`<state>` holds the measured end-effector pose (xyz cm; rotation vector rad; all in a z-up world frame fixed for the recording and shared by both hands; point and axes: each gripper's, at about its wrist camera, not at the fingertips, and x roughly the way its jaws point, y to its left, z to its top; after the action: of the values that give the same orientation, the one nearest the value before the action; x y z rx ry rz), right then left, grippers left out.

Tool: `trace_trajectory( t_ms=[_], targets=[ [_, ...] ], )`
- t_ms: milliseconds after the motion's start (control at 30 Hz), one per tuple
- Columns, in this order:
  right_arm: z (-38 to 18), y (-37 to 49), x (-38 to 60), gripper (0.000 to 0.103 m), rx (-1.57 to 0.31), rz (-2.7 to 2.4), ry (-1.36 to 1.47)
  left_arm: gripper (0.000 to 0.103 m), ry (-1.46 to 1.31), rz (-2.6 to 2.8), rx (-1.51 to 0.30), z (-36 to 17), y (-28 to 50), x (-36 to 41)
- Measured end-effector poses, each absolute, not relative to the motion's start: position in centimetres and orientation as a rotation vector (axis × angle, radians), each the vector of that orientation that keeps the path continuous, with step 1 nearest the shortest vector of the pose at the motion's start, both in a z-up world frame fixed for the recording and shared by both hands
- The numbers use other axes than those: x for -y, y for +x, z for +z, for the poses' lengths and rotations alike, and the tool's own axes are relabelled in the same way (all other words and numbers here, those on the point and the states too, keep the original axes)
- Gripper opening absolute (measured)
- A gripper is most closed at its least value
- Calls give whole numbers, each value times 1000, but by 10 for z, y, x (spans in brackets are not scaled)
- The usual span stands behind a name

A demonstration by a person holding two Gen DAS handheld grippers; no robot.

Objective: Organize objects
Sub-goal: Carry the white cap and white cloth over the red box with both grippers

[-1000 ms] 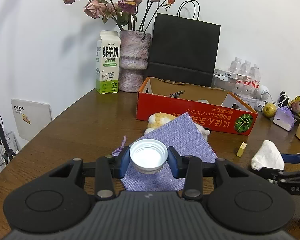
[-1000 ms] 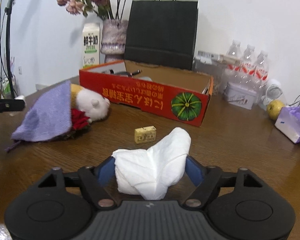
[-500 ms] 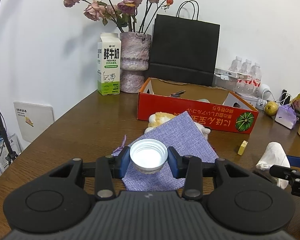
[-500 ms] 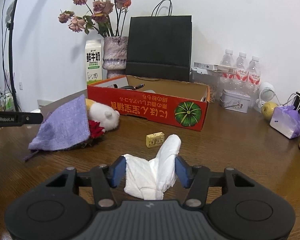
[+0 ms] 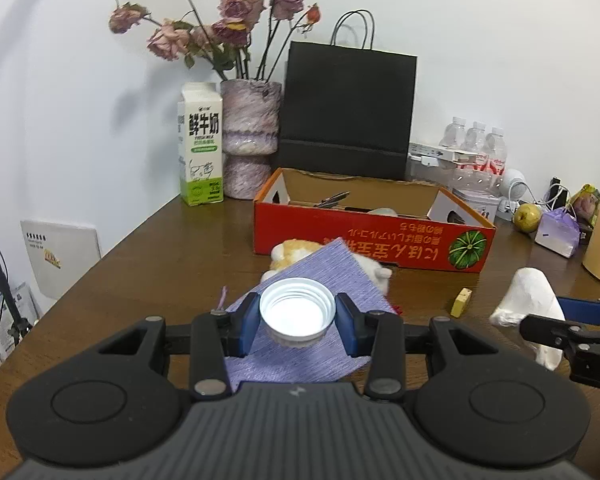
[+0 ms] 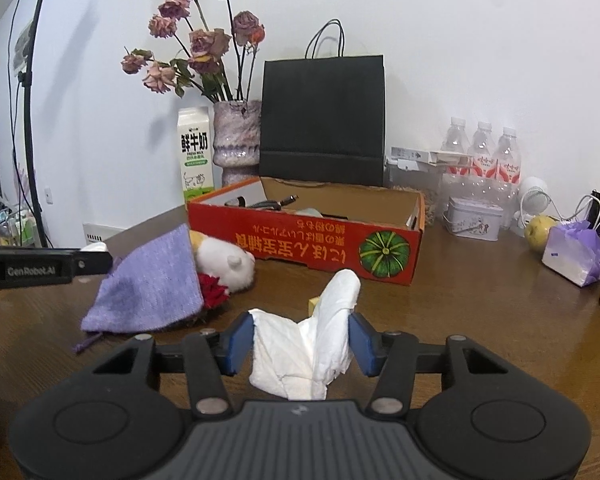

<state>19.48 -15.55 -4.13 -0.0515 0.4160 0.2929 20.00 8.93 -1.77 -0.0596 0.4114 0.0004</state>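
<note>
My left gripper (image 5: 297, 322) is shut on a white bottle cap (image 5: 297, 312) and holds it above a purple cloth (image 5: 320, 320). My right gripper (image 6: 302, 344) is shut on a crumpled white tissue (image 6: 312, 344), lifted off the table; the tissue also shows in the left wrist view (image 5: 530, 300). An open red cardboard box (image 5: 372, 236) with a pumpkin picture stands behind, also in the right wrist view (image 6: 308, 236). A white and orange plush toy (image 6: 224, 260) lies partly under the purple cloth (image 6: 152, 288). A small yellow block (image 5: 461, 302) lies on the table.
A milk carton (image 5: 200, 152), a vase of dried roses (image 5: 250, 140) and a black paper bag (image 5: 346, 112) stand along the back wall. Water bottles (image 6: 482, 160), a tin (image 6: 474, 222), a pear (image 6: 540, 230) and a purple pouch (image 6: 576, 252) sit at right.
Both grippers have risen and tilted up with their loads. The right gripper's jaws have closed tighter on the tissue, which is lifted off the table.
</note>
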Motion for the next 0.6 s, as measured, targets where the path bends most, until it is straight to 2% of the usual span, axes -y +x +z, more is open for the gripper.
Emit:
trace_trajectory(
  t_ms=[100,600],
  targets=[
    [-37,196,153,48,-408,299,-48,40,-50,-11,-400,-12,201,-82],
    [2,212,141,48,-321,313,-62,40,-16,-36,-342,24,223,-59]
  ],
)
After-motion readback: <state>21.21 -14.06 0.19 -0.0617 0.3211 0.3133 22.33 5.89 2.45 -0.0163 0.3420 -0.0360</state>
